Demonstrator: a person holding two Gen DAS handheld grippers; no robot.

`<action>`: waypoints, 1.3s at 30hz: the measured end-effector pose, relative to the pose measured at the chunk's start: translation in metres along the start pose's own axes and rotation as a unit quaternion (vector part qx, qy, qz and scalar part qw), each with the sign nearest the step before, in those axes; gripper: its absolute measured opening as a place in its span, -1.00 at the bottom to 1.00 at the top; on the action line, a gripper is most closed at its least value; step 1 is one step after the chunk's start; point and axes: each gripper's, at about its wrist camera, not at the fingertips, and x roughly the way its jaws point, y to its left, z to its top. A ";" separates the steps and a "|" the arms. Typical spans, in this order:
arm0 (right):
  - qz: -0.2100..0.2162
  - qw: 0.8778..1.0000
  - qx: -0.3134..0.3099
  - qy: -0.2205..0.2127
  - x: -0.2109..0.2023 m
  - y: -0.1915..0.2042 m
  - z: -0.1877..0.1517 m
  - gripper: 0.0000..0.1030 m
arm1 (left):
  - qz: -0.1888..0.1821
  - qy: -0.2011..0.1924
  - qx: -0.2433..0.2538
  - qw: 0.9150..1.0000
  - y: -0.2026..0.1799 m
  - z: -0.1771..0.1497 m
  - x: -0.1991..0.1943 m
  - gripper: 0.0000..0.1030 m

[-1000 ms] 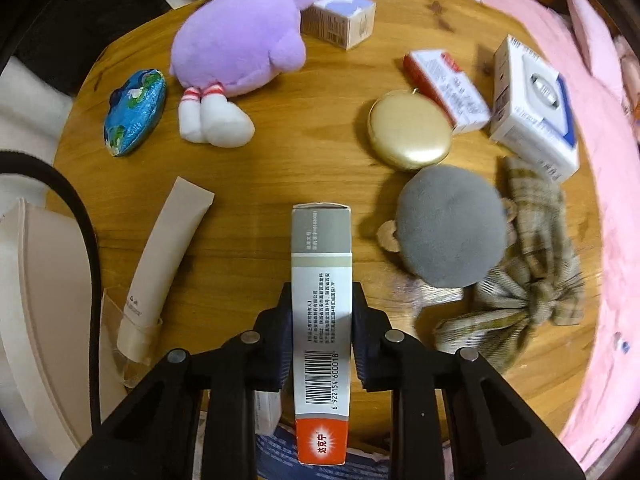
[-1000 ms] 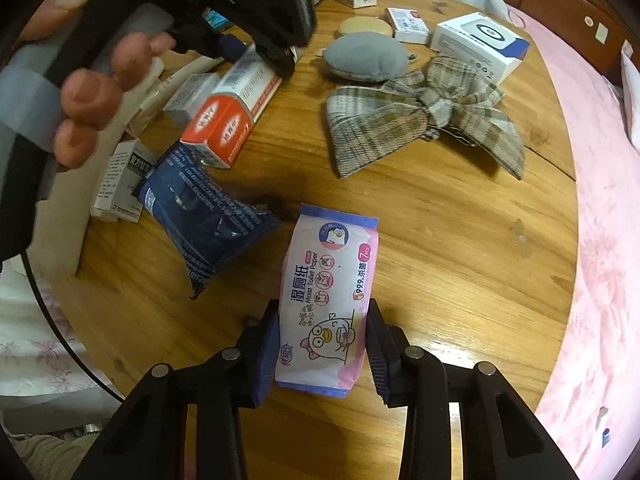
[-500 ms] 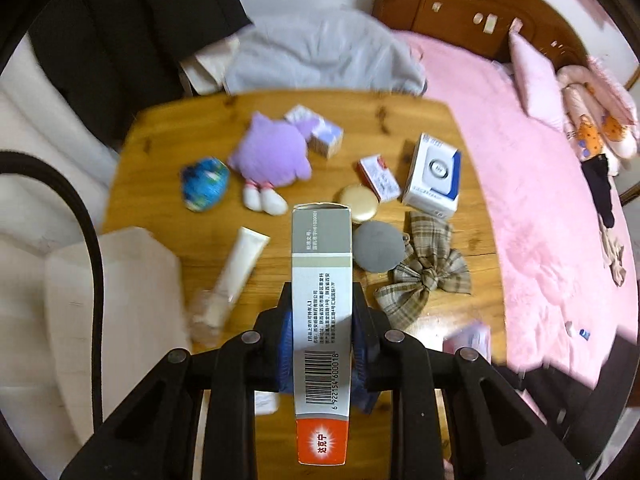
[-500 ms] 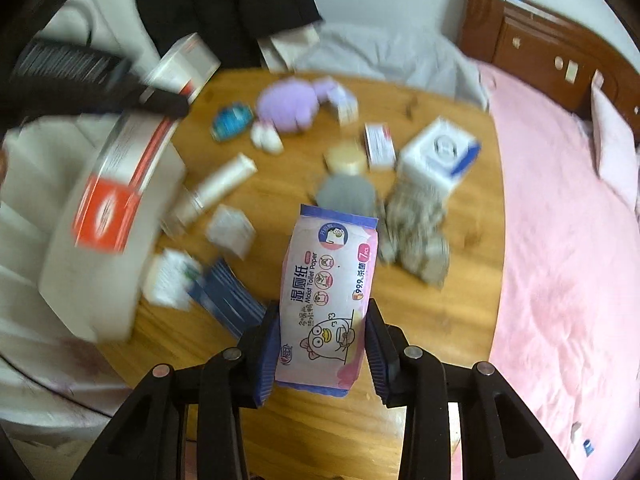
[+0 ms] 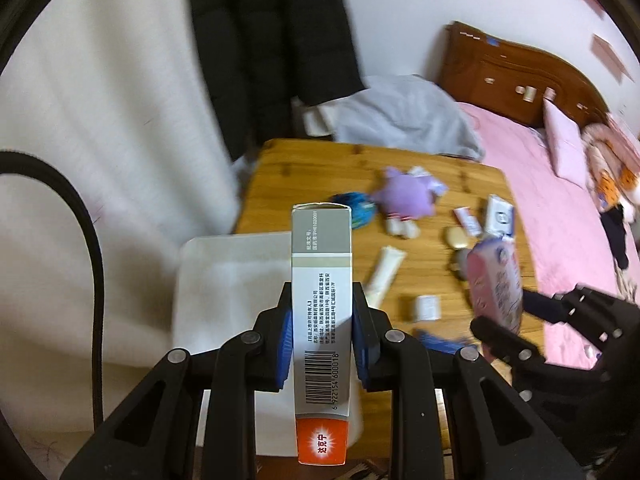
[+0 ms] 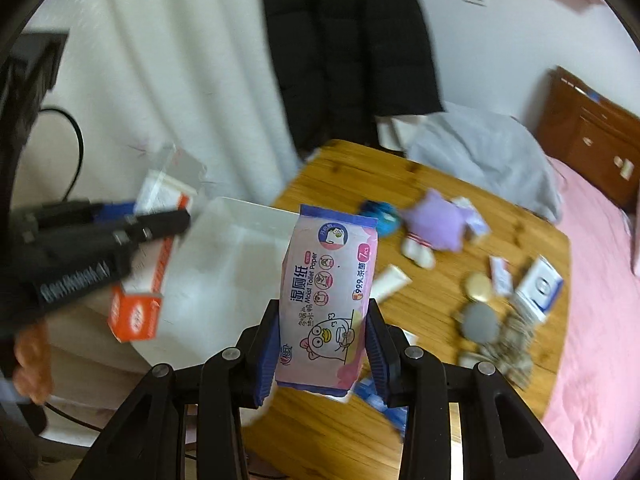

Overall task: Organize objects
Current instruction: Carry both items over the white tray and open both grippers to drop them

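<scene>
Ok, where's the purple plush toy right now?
The purple plush toy lies on the far part of the wooden table, right of the blue round item, left of the small boxes; the right wrist view shows it too.

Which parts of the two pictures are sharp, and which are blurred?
Left wrist view: the box in the left tongs is sharp; the table and the pink pack are smeared. Right wrist view: the pack in the right tongs is sharp; the table and the left tongs are blurred.
</scene>
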 end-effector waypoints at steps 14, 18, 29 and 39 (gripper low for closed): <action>-0.003 0.991 0.019 0.129 0.115 0.075 0.009 -0.21 | 0.000 0.088 -0.011 0.996 0.090 -0.045 0.073 -0.47; -0.018 0.988 0.016 0.152 0.129 0.081 0.005 -0.19 | -0.023 0.101 -0.009 0.995 0.099 -0.051 0.085 -0.46; -0.043 0.984 0.020 0.169 0.141 0.080 0.009 -0.12 | -0.012 0.117 0.005 0.993 0.103 -0.047 0.104 0.16; -0.071 0.987 -0.008 0.143 0.128 0.086 0.014 0.07 | -0.021 0.098 -0.009 0.995 0.107 -0.031 0.100 0.50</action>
